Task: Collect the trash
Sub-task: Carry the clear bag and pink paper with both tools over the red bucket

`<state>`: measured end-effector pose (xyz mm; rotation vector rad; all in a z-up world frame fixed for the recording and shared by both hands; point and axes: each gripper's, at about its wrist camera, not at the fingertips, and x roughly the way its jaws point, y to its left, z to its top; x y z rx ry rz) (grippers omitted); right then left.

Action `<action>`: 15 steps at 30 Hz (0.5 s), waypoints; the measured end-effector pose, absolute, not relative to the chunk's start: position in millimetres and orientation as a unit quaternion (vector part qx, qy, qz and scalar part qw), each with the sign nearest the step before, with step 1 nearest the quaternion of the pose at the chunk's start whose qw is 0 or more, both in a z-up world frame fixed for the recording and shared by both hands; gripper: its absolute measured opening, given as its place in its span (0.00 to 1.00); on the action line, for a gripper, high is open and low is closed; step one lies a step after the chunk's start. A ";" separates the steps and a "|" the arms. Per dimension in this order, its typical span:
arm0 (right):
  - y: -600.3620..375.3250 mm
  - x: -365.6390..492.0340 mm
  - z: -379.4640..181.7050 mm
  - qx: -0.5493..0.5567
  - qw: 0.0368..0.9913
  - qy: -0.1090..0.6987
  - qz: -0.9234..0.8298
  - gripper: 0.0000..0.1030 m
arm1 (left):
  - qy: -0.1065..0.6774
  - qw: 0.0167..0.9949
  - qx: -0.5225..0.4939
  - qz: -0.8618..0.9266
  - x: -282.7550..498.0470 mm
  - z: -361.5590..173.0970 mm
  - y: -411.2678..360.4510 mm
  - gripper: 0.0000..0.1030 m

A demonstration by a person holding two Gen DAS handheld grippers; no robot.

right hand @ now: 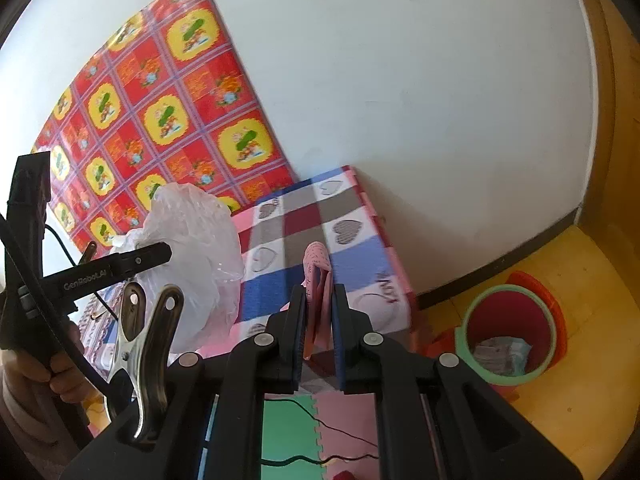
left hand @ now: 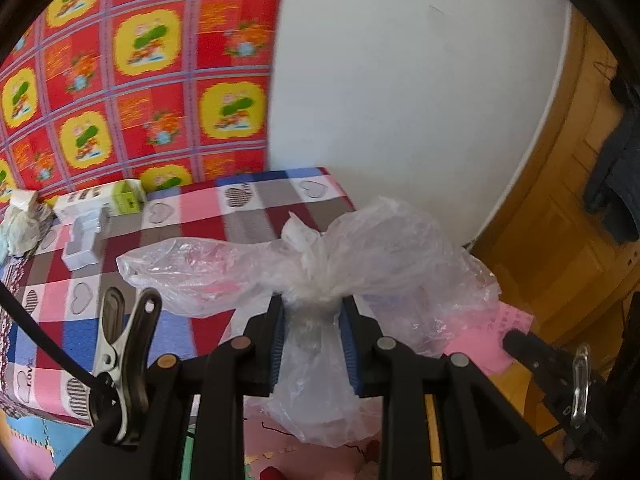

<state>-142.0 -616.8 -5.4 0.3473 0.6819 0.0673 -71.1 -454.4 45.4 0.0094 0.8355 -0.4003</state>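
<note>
Plastic bag (left hand: 320,268) bunched between left gripper (left hand: 312,308) pads, billowing beyond them.

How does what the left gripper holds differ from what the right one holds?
The clear plastic bag is see-through and puffy, bulging past the left gripper; the pink paper is opaque, thin and folded, in the right gripper. Both are clamped in shut jaws.
</note>
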 end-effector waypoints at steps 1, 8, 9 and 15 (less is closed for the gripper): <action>-624.4 -143.6 -6.4 0.169 0.927 0.332 0.031 0.13 | 0.404 0.894 0.005 -0.194 -72.9 43.0 -462.7 0.26; -677.8 -153.6 -11.7 0.166 0.924 0.345 0.012 0.13 | 0.420 0.882 0.016 -0.214 -86.0 27.1 -513.3 0.26; -688.0 -155.2 -13.9 0.168 0.922 0.349 0.005 0.13 | 0.421 0.881 0.017 -0.216 -87.4 26.4 -521.0 0.26; -736.5 -161.5 -19.9 0.172 0.917 0.360 -0.015 0.13 | 0.425 0.876 0.019 -0.230 -90.0 23.7 -568.9 0.26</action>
